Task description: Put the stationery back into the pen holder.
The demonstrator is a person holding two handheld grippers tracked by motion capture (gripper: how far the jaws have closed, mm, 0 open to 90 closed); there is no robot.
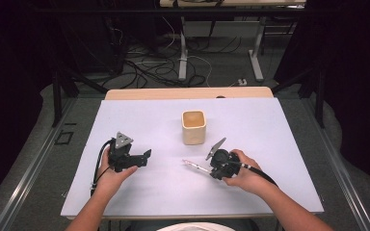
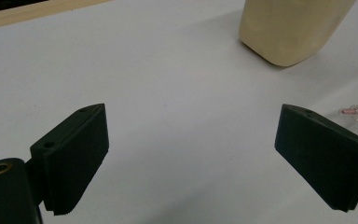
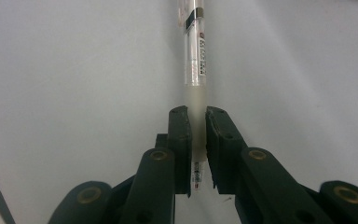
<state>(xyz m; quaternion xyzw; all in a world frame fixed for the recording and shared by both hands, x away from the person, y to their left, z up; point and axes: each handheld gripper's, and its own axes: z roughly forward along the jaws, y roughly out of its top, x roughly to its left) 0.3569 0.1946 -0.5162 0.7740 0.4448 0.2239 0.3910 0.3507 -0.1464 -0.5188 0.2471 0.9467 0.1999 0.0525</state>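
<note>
beige cup (image 1: 193,127), white table (image 1: 125,120)

On the worktop (image 1: 270,187) in front of me, the cup (image 1: 193,127) stands upright near the middle, farther from me than both my hands. My left hand-held gripper (image 1: 147,155) sits to the left of the cup and nearer to me, its jaws wide apart with bare worktop between them. My right hand-held gripper (image 1: 211,169) sits to the right, just before the cup, its jaws pressed on the pen (image 3: 195,56). The pen juts leftward from it, low over the worktop, between my two grippers.
</note>
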